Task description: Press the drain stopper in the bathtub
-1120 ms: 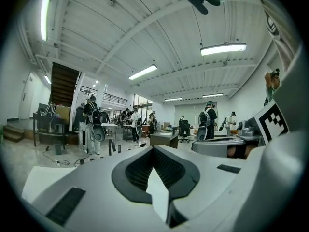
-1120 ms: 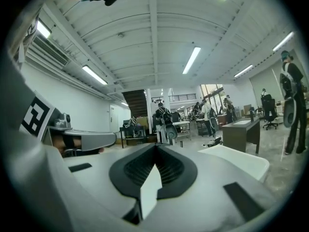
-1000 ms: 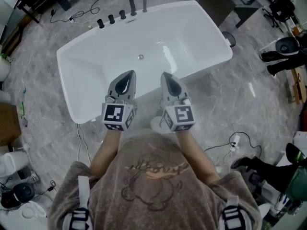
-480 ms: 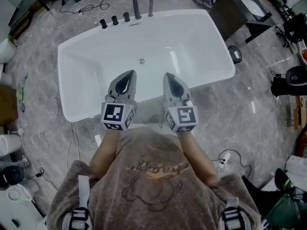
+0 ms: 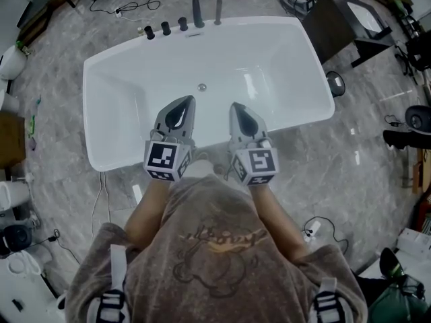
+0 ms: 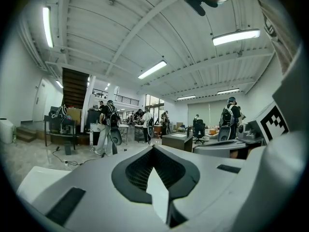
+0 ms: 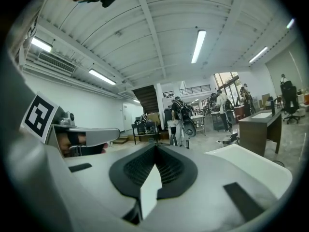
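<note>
Both pairs of jaws are pressed together with nothing between them. In the head view, the left gripper (image 5: 180,110) and the right gripper (image 5: 239,113) are held side by side over the near rim of the white bathtub (image 5: 101,123), pointing away from the person. The drain stopper (image 5: 201,87) sits on the tub floor beyond both tips, apart from them and roughly between their lines. Dark taps (image 5: 182,23) stand along the far rim. In the left gripper view, the clenched jaws point level into a hall with people and ceiling lights (image 6: 235,36). The right gripper view shows the same: jaws closed on nothing, aimed across the hall.
</note>
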`<state>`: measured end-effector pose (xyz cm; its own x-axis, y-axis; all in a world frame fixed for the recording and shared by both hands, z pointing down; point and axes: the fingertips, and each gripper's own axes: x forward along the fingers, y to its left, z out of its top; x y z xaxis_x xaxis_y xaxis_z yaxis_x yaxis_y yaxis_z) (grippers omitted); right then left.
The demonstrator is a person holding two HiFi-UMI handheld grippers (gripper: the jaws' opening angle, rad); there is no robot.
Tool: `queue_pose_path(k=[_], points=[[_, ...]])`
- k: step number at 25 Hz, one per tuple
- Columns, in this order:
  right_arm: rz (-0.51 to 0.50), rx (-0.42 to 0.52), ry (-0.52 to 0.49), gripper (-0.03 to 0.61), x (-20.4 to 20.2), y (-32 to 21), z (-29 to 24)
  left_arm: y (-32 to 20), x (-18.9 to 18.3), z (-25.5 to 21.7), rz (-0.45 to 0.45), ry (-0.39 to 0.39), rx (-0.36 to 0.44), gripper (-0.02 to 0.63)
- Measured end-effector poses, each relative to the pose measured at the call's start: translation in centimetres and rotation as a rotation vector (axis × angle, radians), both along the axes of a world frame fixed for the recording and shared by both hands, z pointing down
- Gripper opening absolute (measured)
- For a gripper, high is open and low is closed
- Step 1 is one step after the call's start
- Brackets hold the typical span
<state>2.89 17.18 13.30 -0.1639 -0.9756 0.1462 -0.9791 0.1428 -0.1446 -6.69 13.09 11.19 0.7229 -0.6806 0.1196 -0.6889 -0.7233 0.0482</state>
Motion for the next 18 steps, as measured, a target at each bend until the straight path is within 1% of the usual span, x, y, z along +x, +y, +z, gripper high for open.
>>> queue_pose_path(k=[6, 12, 18], points=[[0.015, -0.006, 0.001, 0.002, 0.4, -2.3, 0.0, -2.4, 0.9, 0.0, 0.035, -0.002, 0.003, 0.002], [0.052, 0.001, 0.005, 0.002, 1.0, -5.7, -0.1, -5.6, 1.5, 0.4, 0.075, -0.003, 0.003, 0.002], [0.073, 0.003, 0.003, 0.002, 0.6, -8.6, 1.2, -8.5, 1.7, 1.3, 0.105, 0.002, 0.014, 0.002]])
